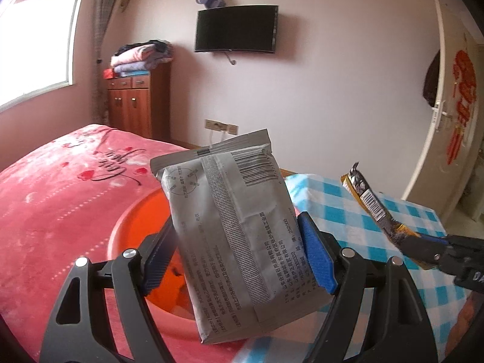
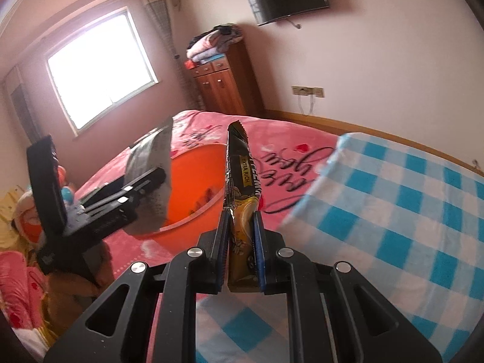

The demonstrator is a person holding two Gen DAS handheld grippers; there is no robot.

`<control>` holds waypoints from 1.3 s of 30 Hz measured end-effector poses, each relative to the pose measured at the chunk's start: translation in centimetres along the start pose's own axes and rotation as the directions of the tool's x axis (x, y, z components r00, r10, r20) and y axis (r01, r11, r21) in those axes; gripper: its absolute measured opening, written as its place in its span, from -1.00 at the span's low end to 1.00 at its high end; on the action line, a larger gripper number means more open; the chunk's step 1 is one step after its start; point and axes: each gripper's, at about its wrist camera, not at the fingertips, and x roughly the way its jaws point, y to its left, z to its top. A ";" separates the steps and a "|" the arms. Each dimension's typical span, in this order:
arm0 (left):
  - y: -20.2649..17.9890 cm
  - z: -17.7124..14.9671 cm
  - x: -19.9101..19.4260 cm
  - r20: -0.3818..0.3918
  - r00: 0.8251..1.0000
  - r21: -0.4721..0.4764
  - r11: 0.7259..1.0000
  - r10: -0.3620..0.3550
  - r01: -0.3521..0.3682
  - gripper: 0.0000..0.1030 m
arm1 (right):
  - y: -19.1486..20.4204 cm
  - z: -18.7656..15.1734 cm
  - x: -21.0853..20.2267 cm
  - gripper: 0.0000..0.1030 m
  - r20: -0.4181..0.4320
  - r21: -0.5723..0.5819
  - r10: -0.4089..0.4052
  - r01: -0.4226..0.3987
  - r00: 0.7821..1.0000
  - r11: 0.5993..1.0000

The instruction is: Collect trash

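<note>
Closest to me on the left feed, my left tongs (image 1: 239, 254) are clamped across the width of a grey wipes pack (image 1: 230, 230), blue pads on both side edges, pack standing nearly upright with its long axis running up and away from the jaws and leaning a bit. On the right feed my right tongs (image 2: 240, 245) are squeezed all the way down on the bottom end of a skinny black-and-gold snack wrapper (image 2: 237, 175), which sticks straight up out of the jaws like a flag. So both pieces of trash are off the surface and in the air. Just past them sits the orange basin (image 2: 196, 169) on the pink bedspread (image 1: 54, 187), with a few dark bits already in the bottom, though I can't make out what they are. Here's the bit that matters: from the left tongs the basin is dead ahead and below, the pack looks to be hanging more or less over its near rim, while from the right tongs it lies ahead and off to the left. I'd guess the left hand is nearer and should let go first. The blue-checked table (image 1: 393, 217) is off to the right, and the wall TV (image 1: 236, 28) and wooden cabinet (image 1: 133, 103) are way at the back.
</note>
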 end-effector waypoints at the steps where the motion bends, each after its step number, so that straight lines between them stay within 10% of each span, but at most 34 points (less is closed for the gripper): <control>1: 0.4 0.1 0.2 -0.002 1.000 -0.006 1.000 0.009 -0.009 0.52 | 0.3 0.3 0.3 -0.68 -0.003 -0.003 0.012 -0.012 1.000 1.000; 24: 3.9 -1.0 3.6 -0.073 0.993 -0.045 0.994 0.098 -0.101 0.35 | 4.3 4.3 9.6 -0.59 -0.116 0.042 0.151 -0.147 0.982 0.988; 28: 4.7 -1.7 3.5 -0.089 0.991 -0.070 0.992 0.102 -0.108 0.36 | 3.4 4.1 9.6 0.35 -0.083 0.090 0.163 -0.155 0.983 0.984; 39: 4.4 -1.9 3.0 -0.063 0.988 -0.079 0.986 0.143 -0.148 0.76 | 2.2 3.2 5.8 0.74 0.053 0.024 -0.023 0.022 0.998 0.999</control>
